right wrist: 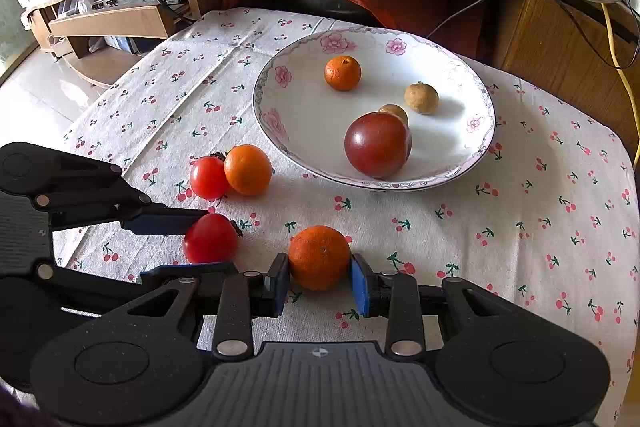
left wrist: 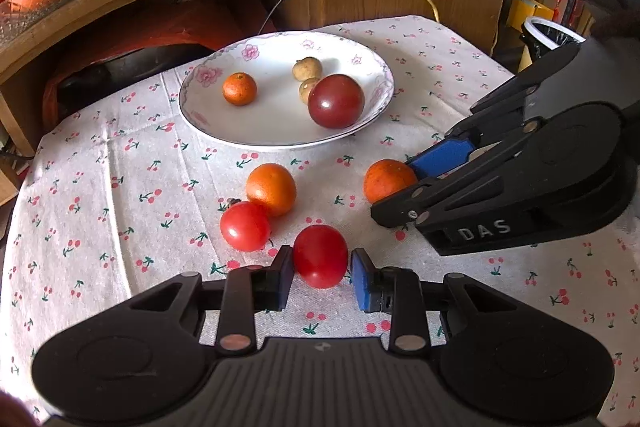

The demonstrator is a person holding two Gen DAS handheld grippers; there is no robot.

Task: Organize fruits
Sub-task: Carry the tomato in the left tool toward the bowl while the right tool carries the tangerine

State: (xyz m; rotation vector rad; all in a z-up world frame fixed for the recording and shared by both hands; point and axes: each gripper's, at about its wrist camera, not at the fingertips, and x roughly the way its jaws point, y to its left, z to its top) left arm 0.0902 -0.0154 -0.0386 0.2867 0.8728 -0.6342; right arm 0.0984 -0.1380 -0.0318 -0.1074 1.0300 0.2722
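Left wrist: our left gripper [left wrist: 322,277] straddles a red tomato [left wrist: 320,255] on the tablecloth [left wrist: 120,187], right pad slightly apart, plate [left wrist: 192,107] dead ahead | Right wrist: our right gripper [right wrist: 319,281] pinches an orange [right wrist: 319,257], plate [right wrist: 272,131] ahead-right.

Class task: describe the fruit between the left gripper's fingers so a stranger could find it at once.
Start at the flowered plate. On the cherry-print cloth before it, the left gripper brackets a red tomato. Another tomato touches an orange; this one stands alone.
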